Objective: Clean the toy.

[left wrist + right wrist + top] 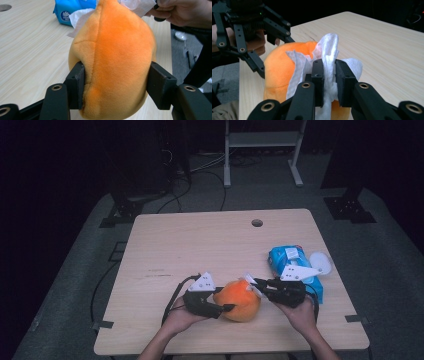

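An orange plush toy [239,301] sits near the front edge of the light wooden table [200,245]. My left gripper [224,306] comes in from the left and is shut on the plush [115,57], its pads [77,82] pressing into both sides. My right gripper [257,284] reaches in from the right, shut on a white wipe [328,47] that is bunched between its jaws. The wipe [247,280] lies against the top of the plush [277,67]. The far side of the plush is hidden.
A blue pack of wipes [292,265] lies to the right of the plush, with a white oval lid [320,262] beside it. A round cable hole [257,223] sits near the table's far edge. Dark floor and a stand lie beyond.
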Motion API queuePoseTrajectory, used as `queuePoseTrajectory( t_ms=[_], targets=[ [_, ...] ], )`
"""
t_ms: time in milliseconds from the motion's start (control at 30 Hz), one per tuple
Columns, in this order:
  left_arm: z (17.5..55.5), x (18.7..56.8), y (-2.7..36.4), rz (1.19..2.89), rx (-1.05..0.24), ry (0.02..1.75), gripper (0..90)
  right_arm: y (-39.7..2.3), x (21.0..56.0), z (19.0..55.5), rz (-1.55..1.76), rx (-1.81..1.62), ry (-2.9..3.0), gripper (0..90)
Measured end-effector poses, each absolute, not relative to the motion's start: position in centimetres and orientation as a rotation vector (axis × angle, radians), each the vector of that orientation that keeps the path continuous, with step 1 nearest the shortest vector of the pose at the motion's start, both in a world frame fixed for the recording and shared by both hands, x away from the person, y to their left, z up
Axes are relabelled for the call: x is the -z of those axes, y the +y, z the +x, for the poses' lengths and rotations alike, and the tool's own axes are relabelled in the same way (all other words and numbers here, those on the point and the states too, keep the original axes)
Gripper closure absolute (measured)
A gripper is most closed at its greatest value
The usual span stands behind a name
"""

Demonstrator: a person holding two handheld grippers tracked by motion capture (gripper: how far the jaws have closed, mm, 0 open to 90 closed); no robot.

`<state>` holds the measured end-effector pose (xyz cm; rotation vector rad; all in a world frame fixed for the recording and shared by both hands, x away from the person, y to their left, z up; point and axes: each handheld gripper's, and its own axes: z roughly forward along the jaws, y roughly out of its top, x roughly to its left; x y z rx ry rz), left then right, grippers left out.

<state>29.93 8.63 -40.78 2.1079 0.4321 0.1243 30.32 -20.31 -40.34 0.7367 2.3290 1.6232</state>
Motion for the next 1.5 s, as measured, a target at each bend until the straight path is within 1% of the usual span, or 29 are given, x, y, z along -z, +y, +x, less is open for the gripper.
queuePoseTrajectory(
  t_ms=[67, 233, 333, 500, 633, 700, 733, 767, 833, 867, 933, 1067, 1167, 1233, 1333, 1367, 1400, 1433, 1467, 1500],
  targets=[
    [30.0, 40.8, 8.8, 2.106, -0.117, 0.448, 41.6, -20.0, 40.0, 30.0, 0.713, -1.61, 2.315, 77.5],
    [30.0, 40.6, 8.7, 2.103, -0.12, 0.462, 42.2, -18.7, 39.0, 28.6, 0.591, -1.711, 2.307, 77.4],
    [29.9, 40.5, 8.8, 2.104, -0.115, 0.448, 42.9, -17.9, 38.9, 28.3, 0.529, -1.668, 2.323, 77.5],
    [30.0, 40.5, 8.9, 2.088, -0.096, 0.437, 42.4, -19.5, 39.3, 29.5, 0.645, -1.677, 2.295, 77.5],
    [30.5, 40.9, 8.8, 2.058, -0.096, 0.486, 20.6, -19.6, 39.7, 29.6, 0.673, -1.619, 2.312, 77.5],
    [31.0, 41.4, 8.8, 2.048, -0.062, 0.534, 12.0, -19.7, 39.8, 29.8, 0.685, -1.636, 2.315, 77.5],
    [31.1, 41.6, 8.8, 2.046, -0.044, 0.537, 12.2, -19.8, 39.9, 29.9, 0.695, -1.64, 2.312, 77.5],
    [31.1, 41.9, 8.8, 2.036, -0.021, 0.527, 15.4, -19.9, 39.9, 29.9, 0.701, -1.64, 2.31, 77.5],
    [30.7, 41.7, 8.7, 2.027, -0.054, 0.511, 28.9, -19.7, 39.7, 29.7, 0.683, -1.64, 2.3, 77.5],
    [30.6, 41.6, 8.6, 2.028, -0.066, 0.507, 33.5, -19.6, 39.6, 29.5, 0.665, -1.644, 2.297, 77.5],
    [30.3, 41.3, 8.3, 2.033, -0.089, 0.484, 39.3, -19.0, 39.3, 29.0, 0.613, -1.705, 2.306, 77.5],
    [29.4, 41.1, 7.8, 2.053, -0.129, 0.424, 43.1, -17.2, 39.0, 28.1, 0.509, -1.664, 2.336, 77.6],
    [29.0, 41.2, 7.5, 2.073, -0.147, 0.375, 43.0, -18.0, 38.6, 28.5, 0.554, -1.652, 2.292, 77.7],
    [28.9, 41.2, 7.3, 2.075, -0.147, 0.361, 40.0, -19.0, 38.7, 28.9, 0.609, -1.65, 2.278, 77.7],
    [29.3, 41.5, 7.1, 2.053, -0.101, 0.377, 24.1, -19.7, 39.1, 29.2, 0.65, -1.609, 2.28, 77.7],
    [29.5, 41.7, 7.0, 2.065, -0.102, 0.395, 17.9, -19.9, 39.2, 29.2, 0.652, -1.59, 2.279, 77.7],
    [29.7, 42.0, 7.0, 2.079, -0.093, 0.421, 13.7, -20.0, 39.3, 29.2, 0.657, -1.597, 2.28, 77.7],
    [29.9, 42.4, 6.9, 2.069, -0.052, 0.433, 13.7, -20.1, 39.2, 29.3, 0.656, -1.618, 2.286, 77.7],
    [30.0, 42.6, 7.0, 2.056, -0.038, 0.432, 16.1, -20.0, 39.2, 29.2, 0.647, -1.626, 2.291, 77.7],
    [29.9, 42.6, 6.9, 2.053, -0.053, 0.429, 19.4, -19.7, 39.2, 29.0, 0.633, -1.63, 2.298, 77.6]
  ],
)
